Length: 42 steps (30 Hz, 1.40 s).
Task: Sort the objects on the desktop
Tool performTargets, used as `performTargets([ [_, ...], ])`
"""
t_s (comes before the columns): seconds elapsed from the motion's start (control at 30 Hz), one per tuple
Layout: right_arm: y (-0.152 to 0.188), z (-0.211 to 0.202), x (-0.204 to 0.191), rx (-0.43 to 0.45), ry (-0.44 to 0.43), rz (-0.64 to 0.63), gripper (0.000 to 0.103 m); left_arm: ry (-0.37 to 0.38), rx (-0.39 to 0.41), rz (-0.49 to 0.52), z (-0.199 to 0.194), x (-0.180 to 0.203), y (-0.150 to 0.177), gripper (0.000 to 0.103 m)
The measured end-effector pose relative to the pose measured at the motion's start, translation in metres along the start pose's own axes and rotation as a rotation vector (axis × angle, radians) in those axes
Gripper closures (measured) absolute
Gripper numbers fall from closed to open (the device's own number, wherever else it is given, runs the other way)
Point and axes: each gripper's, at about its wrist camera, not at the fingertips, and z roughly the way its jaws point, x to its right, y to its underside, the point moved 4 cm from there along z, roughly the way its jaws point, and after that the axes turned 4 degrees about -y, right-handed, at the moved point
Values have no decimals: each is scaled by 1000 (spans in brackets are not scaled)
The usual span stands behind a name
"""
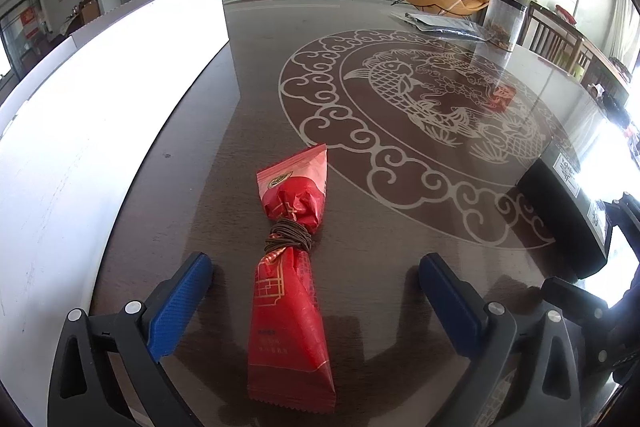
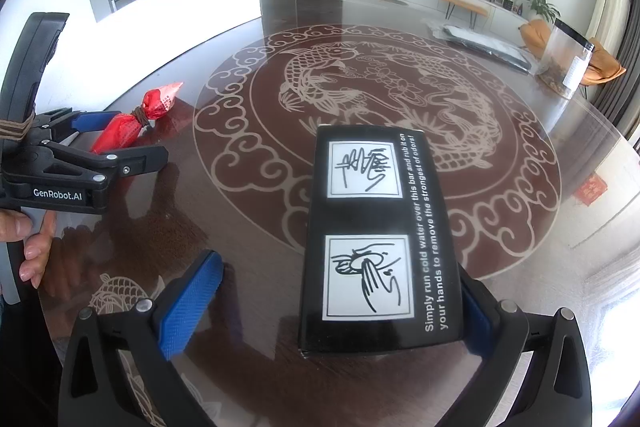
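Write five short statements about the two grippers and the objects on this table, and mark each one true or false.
1. The red packet lies between the open fingers of the left gripper. True.
2. A blue ribbon ties the packet. False: a brown cord is wound around it.
3. The black box stands upright on one end. False: it lies flat.
4. The right gripper is shut on the box. False: one finger stands clear of it.
5. A clear container stands at the table's far side. True.

A white box (image 1: 112,75) walled the left side; table (image 1: 400,227) lay bare between red packet (image 1: 290,287) and black box (image 2: 376,235).
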Motion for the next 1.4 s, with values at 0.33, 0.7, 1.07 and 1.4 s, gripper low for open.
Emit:
performTargets([
  [0.33, 0, 0, 0, 0, 0, 0, 0, 8, -2, 8, 2, -1, -2, 0],
  [0.7, 0, 0, 1, 0, -1, -1, 0, 5, -6, 7, 2, -1, -3, 0],
  [1.07, 0, 0, 1, 0, -2, -1, 0, 5, -6, 7, 2, -1, -3, 0],
  [1.4, 0, 0, 2, 0, -4, -2, 0, 25, -2, 9, 0, -3, -2, 0],
])
